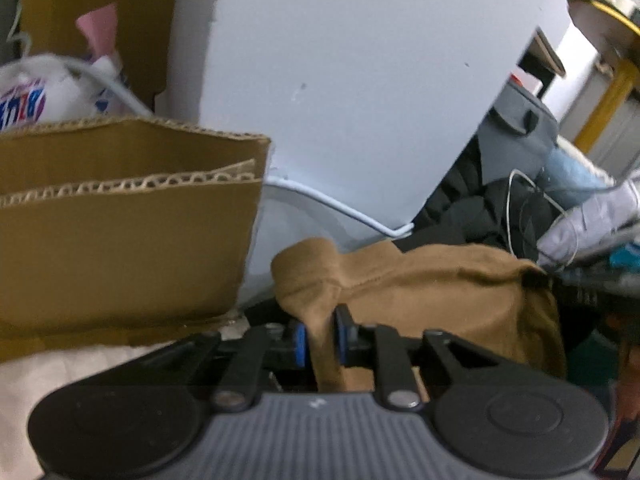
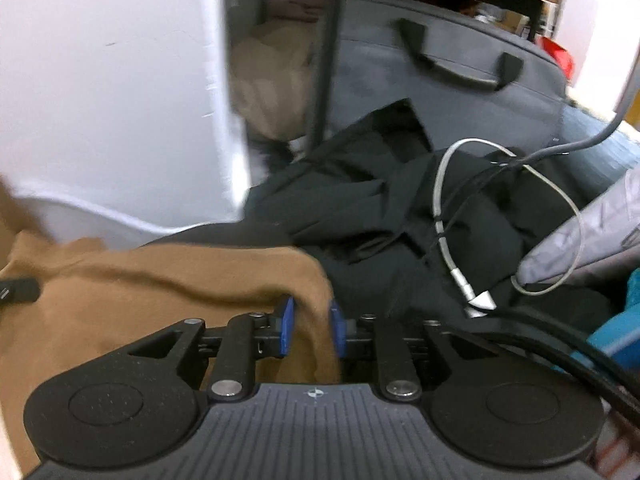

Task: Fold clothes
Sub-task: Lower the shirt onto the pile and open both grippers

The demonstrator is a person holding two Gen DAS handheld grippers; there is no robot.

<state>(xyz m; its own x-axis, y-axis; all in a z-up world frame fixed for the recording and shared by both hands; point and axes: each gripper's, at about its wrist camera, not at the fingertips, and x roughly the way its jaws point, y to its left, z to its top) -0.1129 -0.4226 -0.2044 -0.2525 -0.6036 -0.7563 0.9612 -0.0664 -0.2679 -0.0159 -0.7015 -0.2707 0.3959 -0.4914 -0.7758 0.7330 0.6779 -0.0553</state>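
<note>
1. Cluttered corner: white wall (image 1: 360, 60) behind, pale bedding at lower left, things heaped all round.
2. Nearest, left gripper (image 1: 320, 338): blue pads either side of a fold of the tan garment (image 1: 420, 292), narrow gap, cloth pinched or close to it; cannot tell for sure.
3. Right gripper (image 2: 310, 330): pads a little apart, a tan edge hanging between them, grip looking loose.
4. Garment bunched and draped between both grippers, not yet flat.
5. Beyond the garment: cardboard box (image 1: 128, 220) to its left, black jacket (image 2: 380, 216) to its right with a white cable (image 2: 460, 272) looped on top, grey bag (image 2: 440, 76) farther back.
6. Risks: cloth slipping from slack pads and dropping in a heap; cable or jacket snagging a corner; box crowding any spread-out.
</note>
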